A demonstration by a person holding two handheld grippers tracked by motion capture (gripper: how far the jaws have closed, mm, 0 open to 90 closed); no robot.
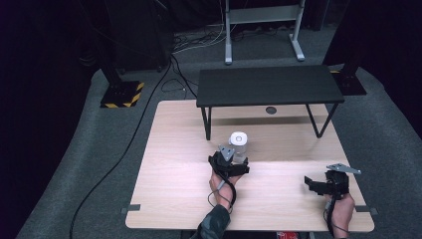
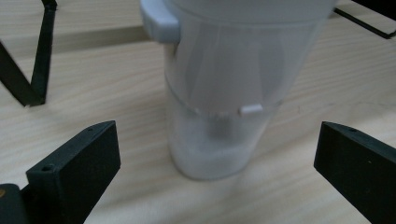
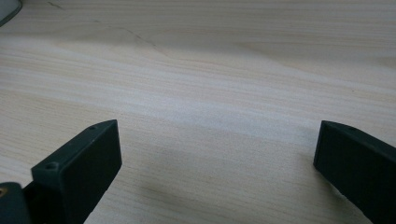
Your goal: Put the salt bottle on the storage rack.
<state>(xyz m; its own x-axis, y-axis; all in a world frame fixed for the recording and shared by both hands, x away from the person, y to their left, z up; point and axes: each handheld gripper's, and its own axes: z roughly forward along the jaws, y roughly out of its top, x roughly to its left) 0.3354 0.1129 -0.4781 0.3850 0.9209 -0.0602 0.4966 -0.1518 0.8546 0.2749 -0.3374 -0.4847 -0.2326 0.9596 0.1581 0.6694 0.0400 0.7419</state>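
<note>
Two grippers work over a light wooden table (image 1: 174, 149), the largest thing on the grey carpet. Along the table's far edge stands a low black shelf (image 1: 268, 85) on thin angled legs. The left gripper (image 1: 234, 160) is near the middle of the table, held by a hand coming from the near edge; its jaws stand wide apart on either side of a clear plastic jar (image 2: 219, 116) with a white lid, neither jaw touching it. The jar stands upright on the table, just in front of the shelf's left legs, with a low layer of white powder in its bottom. The right gripper (image 1: 311, 183) hovers near the near right corner, jaws spread and holding nothing, above bare wood.
</note>
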